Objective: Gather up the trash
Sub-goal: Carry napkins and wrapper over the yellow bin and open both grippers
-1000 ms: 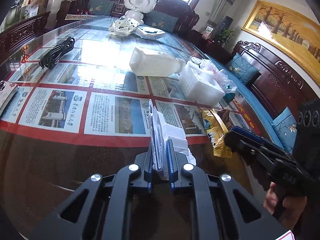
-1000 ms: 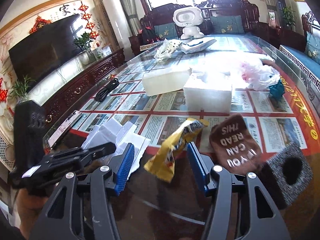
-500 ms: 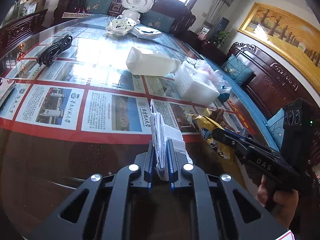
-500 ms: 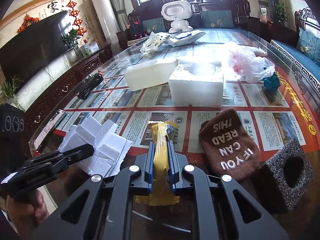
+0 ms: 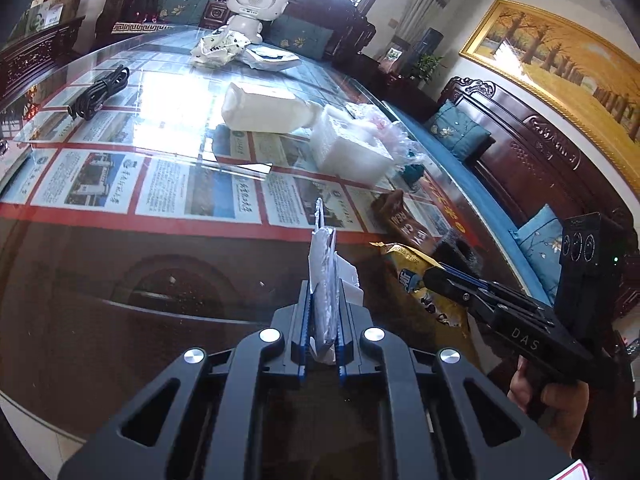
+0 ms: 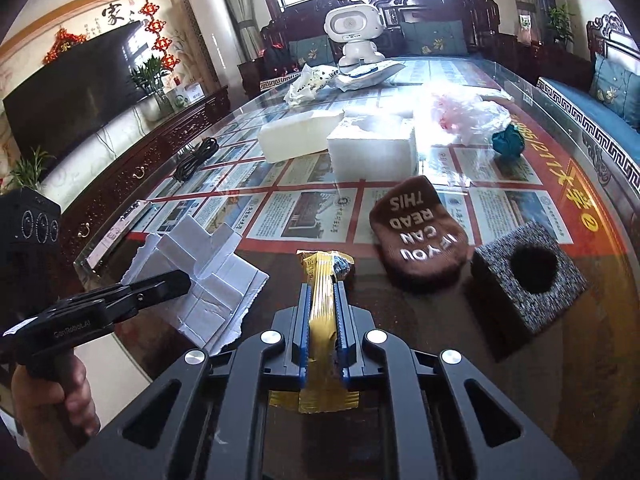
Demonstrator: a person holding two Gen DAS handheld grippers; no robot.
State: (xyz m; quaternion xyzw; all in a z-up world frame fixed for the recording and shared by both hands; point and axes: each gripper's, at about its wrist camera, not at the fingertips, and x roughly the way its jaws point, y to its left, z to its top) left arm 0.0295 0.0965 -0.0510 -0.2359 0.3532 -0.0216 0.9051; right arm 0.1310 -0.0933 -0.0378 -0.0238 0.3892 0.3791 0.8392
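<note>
My left gripper (image 5: 323, 320) is shut on a flattened white paper carton (image 5: 325, 276), held edge-on above the glass table; the carton also shows at the left of the right wrist view (image 6: 204, 280). My right gripper (image 6: 323, 320) is shut on a yellow snack wrapper (image 6: 323, 300) and holds it off the table; the wrapper also shows in the left wrist view (image 5: 416, 280), with the right gripper (image 5: 432, 274) beside the left one. Two white foam blocks (image 6: 374, 152), (image 6: 298, 140) and a crumpled clear plastic bag (image 6: 468, 116) lie further back.
A brown sock (image 6: 420, 236) and a grey foam cube with a hole (image 6: 528, 276) lie right of the wrapper. A teal ball (image 6: 508, 142), a black cable (image 6: 196, 158), white bags (image 6: 312, 80) and a white toy robot (image 6: 354, 28) are farther off. The table's near edge (image 6: 120, 292) is close.
Both grippers have lifted and drawn back with their items. The right gripper closed on the yellow wrapper about half a second ago and now holds it higher, next to the carton.
</note>
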